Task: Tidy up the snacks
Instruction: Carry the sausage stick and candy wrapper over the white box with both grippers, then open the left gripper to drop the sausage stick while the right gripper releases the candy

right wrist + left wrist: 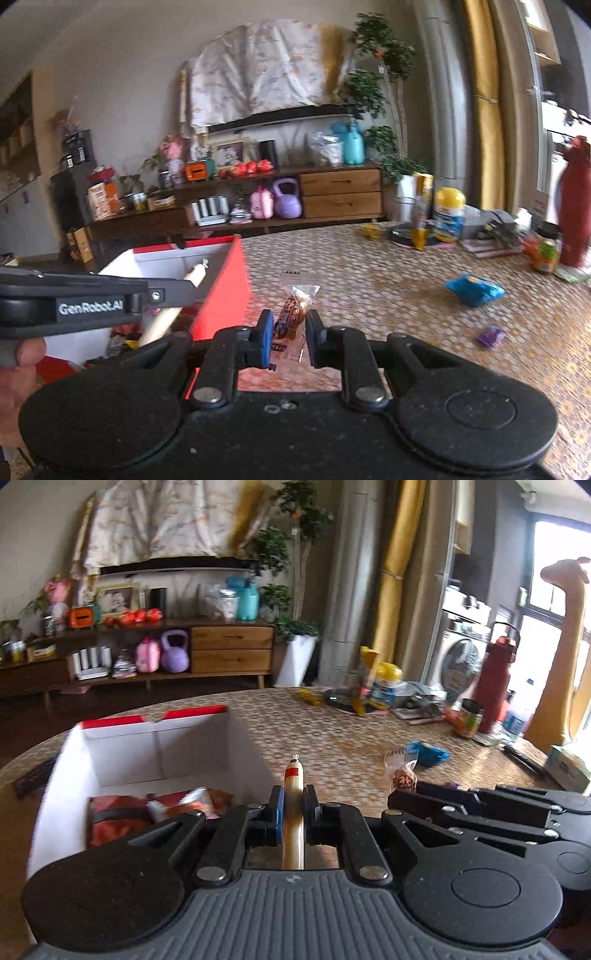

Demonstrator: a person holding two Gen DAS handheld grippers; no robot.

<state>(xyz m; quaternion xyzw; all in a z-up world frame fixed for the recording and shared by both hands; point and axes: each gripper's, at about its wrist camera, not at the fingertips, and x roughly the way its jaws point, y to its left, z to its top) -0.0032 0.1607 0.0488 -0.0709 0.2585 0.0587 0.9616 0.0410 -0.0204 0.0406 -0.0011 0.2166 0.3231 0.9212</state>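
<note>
My left gripper (293, 806) is shut on a tan sausage stick (293, 812) with a red band near its tip, held just right of the red-and-white box (155, 738). Several orange snack packets (155, 808) lie inside the box. My right gripper (289, 334) is shut on a small clear-wrapped snack (291, 317) with brown print, close beside the box's red wall (221, 291). In the right wrist view the left gripper (177, 291) reaches over the box with the sausage stick (166, 317). The right gripper (406, 794) and its snack (402, 775) show at the right of the left wrist view.
A blue packet (472, 290) and a small purple sweet (491, 336) lie on the patterned table (369, 266). At the far side stand a yellow-lidded jar (448, 214), a red flask (574, 206), a small jar (546, 251) and papers. A hand (22, 358) holds the left gripper.
</note>
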